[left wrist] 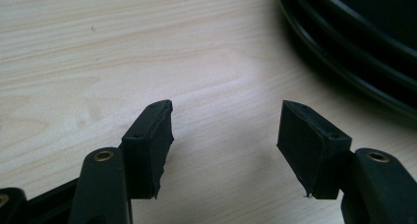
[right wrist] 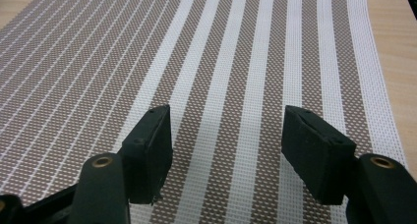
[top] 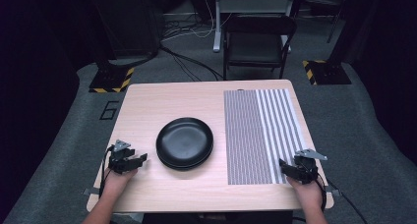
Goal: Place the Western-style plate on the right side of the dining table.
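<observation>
Both grippers released: left gripper (top: 129, 161) beside the black plates' (top: 185, 142) rim, right gripper (top: 295, 168) over the striped mat's (top: 260, 135) near edge.

On the table (top: 147, 101) sit two black plates (top: 185, 143), stacked one on the other near its middle, and one striped placemat (top: 258, 135) along its right edge. Beyond the far edge stands one folding chair (top: 258, 42).

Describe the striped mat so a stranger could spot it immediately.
Start at the light wooden table and look to its right half, beside the round black plates. The rectangular woven brown-and-white striped placemat lies flat there, the only patterned thing: fine stripes on its left, broad ones on its right.
</observation>
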Demonstrator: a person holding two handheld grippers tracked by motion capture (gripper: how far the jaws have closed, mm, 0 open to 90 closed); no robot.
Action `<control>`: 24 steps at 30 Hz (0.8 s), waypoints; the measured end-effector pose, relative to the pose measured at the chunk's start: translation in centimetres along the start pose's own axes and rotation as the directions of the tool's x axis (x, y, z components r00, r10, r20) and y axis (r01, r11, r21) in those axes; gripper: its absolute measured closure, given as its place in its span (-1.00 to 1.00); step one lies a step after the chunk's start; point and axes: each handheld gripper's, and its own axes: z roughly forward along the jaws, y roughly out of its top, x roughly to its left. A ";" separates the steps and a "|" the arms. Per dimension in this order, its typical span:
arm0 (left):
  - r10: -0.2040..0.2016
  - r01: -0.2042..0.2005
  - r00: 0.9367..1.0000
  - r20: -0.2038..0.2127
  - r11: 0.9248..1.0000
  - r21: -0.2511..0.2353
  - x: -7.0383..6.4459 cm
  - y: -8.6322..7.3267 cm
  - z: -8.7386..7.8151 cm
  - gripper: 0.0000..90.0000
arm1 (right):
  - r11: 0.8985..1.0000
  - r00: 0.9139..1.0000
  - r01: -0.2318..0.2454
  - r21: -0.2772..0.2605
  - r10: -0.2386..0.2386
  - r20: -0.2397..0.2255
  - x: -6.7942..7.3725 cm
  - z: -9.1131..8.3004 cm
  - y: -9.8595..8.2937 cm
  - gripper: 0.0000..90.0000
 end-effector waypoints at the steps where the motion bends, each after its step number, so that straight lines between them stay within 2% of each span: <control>1: -0.018 0.018 1.000 0.017 1.000 -0.020 0.0 0.1 -0.4 -0.18 | 1.000 1.000 0.007 -0.004 -0.007 0.002 0.2 -0.1 0.1 -0.22; 3: -0.044 0.045 0.999 0.024 0.999 -0.031 -0.1 0.2 -0.6 -0.18 | 1.000 1.000 0.025 -0.013 -0.025 0.002 0.5 -0.2 0.2 -0.23; 5: -0.066 0.066 0.998 0.005 0.997 -0.030 -0.2 0.2 -0.9 -0.11 | 0.999 0.999 0.037 -0.021 -0.037 0.006 0.8 -0.3 0.4 -0.22; 10: -0.092 0.093 0.996 0.021 0.995 -0.040 -0.5 0.4 -1.2 -0.05 | 0.999 1.000 0.031 -0.037 -0.031 0.004 1.6 -0.5 0.8 -0.19; 22: -0.108 0.113 0.991 0.074 0.991 -0.072 -1.3 1.2 -2.5 0.00 | 0.998 0.999 0.043 -0.047 -0.044 -0.023 3.6 -0.9 2.0 -0.12; 24: -0.101 0.106 0.992 0.077 0.992 -0.072 -1.5 1.4 -2.6 0.01 | 0.996 0.997 0.072 -0.050 -0.073 -0.021 4.0 -1.0 2.2 -0.10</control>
